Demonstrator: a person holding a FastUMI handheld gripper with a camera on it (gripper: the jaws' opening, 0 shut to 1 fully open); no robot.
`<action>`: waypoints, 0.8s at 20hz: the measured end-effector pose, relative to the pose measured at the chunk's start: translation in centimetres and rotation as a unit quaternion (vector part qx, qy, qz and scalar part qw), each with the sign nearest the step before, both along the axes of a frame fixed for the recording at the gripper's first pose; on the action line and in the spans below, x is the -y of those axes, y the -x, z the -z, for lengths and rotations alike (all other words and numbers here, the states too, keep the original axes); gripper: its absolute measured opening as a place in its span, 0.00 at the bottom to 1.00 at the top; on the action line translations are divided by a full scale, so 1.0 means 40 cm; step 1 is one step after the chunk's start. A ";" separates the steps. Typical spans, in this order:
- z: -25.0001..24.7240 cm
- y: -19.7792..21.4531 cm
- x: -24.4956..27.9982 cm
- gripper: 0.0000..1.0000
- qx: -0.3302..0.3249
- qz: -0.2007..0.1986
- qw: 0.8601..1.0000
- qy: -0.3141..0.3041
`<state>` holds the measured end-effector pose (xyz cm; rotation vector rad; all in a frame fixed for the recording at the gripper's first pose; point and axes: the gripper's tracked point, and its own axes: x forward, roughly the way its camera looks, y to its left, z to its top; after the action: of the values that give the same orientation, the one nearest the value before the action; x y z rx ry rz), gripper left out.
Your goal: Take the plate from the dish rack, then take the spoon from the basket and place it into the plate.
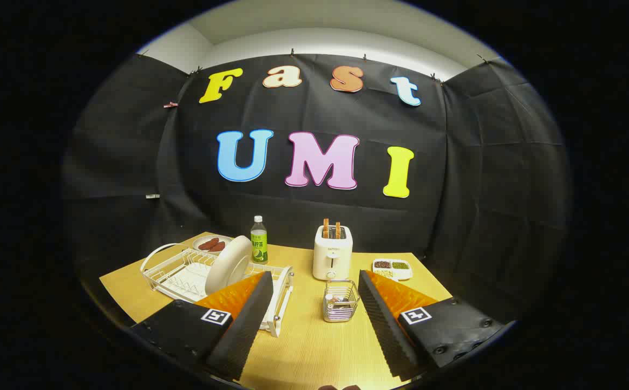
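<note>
Pale wood-grain covers the tabletop (303, 346), and above it the two-finger gripper (312, 279) hangs with its fingers spread wide apart and nothing held between them. A white wire dish rack (179, 276) sits beyond the left finger, whose tip overlaps the rack's near corner in the view; whether they touch cannot be told. In the rack a round cream-white plate (228, 264) stands on edge, tilted back a little, just beyond the left fingertip. Between the two fingers, slightly nearer the right one, stands a small square wire basket (341, 301) on the table; cutlery lies inside it, but the spoon cannot be told apart from the rest at this size. Beyond the basket is a white two-slot toaster (332, 252) with two brown slices of toast standing up out of its slots. Left of the toaster, behind the rack, stands a clear plastic bottle with a green label (259, 240), and further left a small plate holding reddish-brown sausages (211, 244). Right of the toaster lies a white divided tray of beans and grains (392, 268), beyond the right fingertip.
</note>
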<state>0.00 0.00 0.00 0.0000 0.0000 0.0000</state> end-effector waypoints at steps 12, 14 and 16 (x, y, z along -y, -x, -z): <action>0.001 -0.026 -0.030 0.98 -0.005 -0.008 1.000 0.005; 0.003 -0.031 -0.029 0.98 -0.007 -0.003 1.000 0.007; 0.007 -0.035 -0.031 0.98 -0.009 -0.002 1.000 0.008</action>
<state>1.41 1.23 -0.27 -0.0165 0.0182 0.0037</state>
